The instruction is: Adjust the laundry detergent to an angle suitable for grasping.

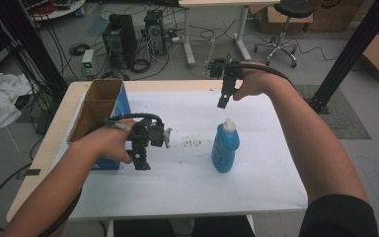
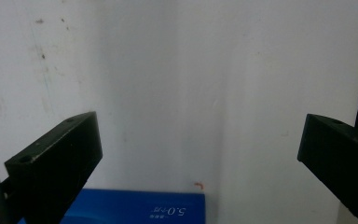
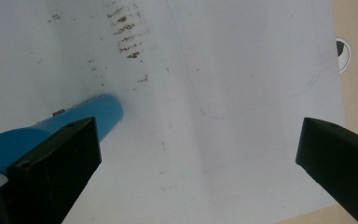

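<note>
1. A white sheet covers the table [image 1: 187, 192] in a workroom with computers and cables on the floor.
2. The right gripper [image 1: 223, 101] hangs above the table, jaws wide and holding nothing, likely getting ready to come down.
3. Just below and in front of it stands the blue plastic bottle with a white cap [image 1: 225, 147], upright so it is easy to grab.
4. The left gripper [image 1: 141, 160], also wide and holding nothing, waits low beside the open cardboard box with blue sides [image 1: 100, 106].
</note>
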Demonstrator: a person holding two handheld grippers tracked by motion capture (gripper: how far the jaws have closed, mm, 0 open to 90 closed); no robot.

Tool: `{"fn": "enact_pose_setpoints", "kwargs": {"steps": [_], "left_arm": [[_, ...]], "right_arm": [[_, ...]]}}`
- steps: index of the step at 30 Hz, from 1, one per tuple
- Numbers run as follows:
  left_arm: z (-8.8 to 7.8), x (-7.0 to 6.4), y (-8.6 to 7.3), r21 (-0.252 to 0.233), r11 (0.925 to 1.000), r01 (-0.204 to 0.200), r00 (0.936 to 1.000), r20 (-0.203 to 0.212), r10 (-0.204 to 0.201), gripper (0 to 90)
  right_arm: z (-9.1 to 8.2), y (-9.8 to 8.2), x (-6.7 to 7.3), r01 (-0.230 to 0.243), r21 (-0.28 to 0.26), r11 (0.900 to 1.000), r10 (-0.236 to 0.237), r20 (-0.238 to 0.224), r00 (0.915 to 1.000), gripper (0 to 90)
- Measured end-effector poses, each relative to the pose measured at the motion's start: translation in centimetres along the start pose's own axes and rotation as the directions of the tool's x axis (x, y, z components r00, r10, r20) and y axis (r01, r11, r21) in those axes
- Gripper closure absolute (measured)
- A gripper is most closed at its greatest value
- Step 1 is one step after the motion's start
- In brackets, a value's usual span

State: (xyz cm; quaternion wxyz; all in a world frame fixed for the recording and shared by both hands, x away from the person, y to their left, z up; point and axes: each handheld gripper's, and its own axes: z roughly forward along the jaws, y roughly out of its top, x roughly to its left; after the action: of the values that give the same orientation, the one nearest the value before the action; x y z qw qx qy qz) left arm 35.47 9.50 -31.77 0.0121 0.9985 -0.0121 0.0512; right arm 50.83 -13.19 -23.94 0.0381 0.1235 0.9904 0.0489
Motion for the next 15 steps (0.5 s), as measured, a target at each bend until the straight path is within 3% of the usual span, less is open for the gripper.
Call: {"fn": "enact_pose_setpoints", "kwargs": {"steps": [15], "left_arm": [[-1.4,-0.1,0.3,-0.009,1.0000,0.004,0.9998,-0.018,-0.004,0.1]], "right_arm": [[-0.3,0.3,-0.2,0.008,-0.014,1.000,-0.008,0.006,0.9999,0.0]]}}
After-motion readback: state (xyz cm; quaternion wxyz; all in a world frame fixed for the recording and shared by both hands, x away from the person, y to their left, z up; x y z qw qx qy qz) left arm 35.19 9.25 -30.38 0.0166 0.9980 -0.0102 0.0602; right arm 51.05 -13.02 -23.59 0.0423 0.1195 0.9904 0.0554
